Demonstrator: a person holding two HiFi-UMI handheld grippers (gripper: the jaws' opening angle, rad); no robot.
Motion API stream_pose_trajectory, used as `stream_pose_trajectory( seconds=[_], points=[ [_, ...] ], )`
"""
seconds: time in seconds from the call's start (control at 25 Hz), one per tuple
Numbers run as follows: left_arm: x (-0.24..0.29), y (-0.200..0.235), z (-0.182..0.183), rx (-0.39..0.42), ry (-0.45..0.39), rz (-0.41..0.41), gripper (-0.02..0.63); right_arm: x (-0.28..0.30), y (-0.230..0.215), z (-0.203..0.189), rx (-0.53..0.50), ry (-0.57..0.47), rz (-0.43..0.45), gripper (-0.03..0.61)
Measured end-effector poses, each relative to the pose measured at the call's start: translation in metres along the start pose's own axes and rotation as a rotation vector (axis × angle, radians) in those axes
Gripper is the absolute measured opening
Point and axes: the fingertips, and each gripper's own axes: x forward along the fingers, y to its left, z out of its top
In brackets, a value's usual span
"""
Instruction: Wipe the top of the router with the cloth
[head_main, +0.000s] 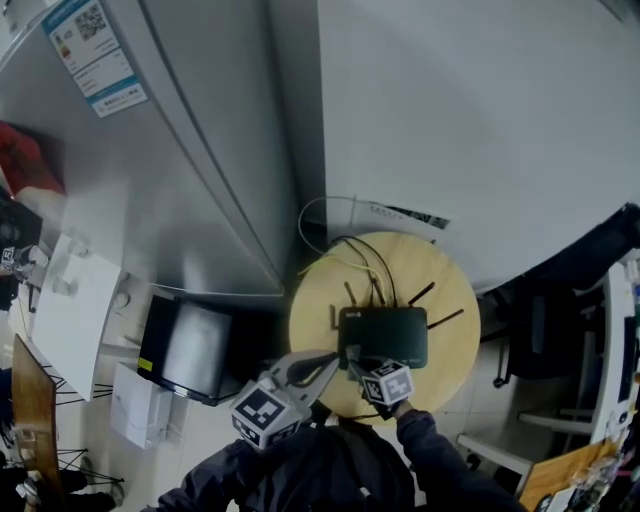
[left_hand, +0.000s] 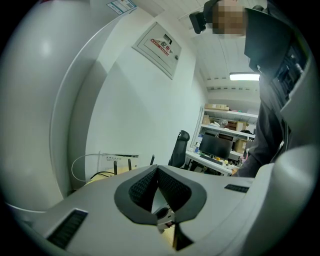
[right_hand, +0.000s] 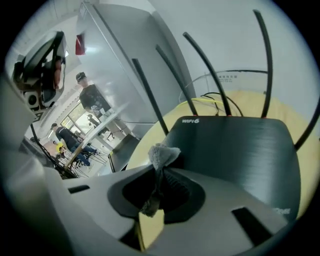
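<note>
The right gripper (right_hand: 159, 169) clamps the cloth (right_hand: 162, 154) at the near corner of the router (right_hand: 240, 145) — black, on a round table (right_hand: 142, 147). Antennas (right_hand: 150, 95) and cables (right_hand: 216, 98) crowd its far edge. The left gripper (left_hand: 156, 172) hangs beside, jaws together — empty.

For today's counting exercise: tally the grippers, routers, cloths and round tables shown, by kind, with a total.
2 grippers: left gripper, right gripper
1 router
1 cloth
1 round table
Total: 5

The router (right_hand: 235, 150) is black with faint fine stripes and white lettering; the cloth (right_hand: 161, 155) is grey; the table (head_main: 315, 310) is pale yellow
</note>
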Motion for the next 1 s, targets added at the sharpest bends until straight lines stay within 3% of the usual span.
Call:
stream_pose_trajectory(
  seconds=[0.6,0.84,1.0],
  points=[
    [0.012,-0.007,-0.002,-0.005,0.019,-0.053,-0.008,-0.118,-0.147,-0.048,0.15,-0.041,-0.252,0.071],
    [0.012,-0.007,-0.001,-0.003,0.022,-0.049,-0.008,-0.119,-0.142,-0.042,0.152,-0.064,-0.264,0.071],
    [0.009,-0.004,-0.001,-0.003,0.018,-0.03,-0.007,-0.094,-0.097,-0.027,0.114,-0.108,-0.155,0.071]
  ],
)
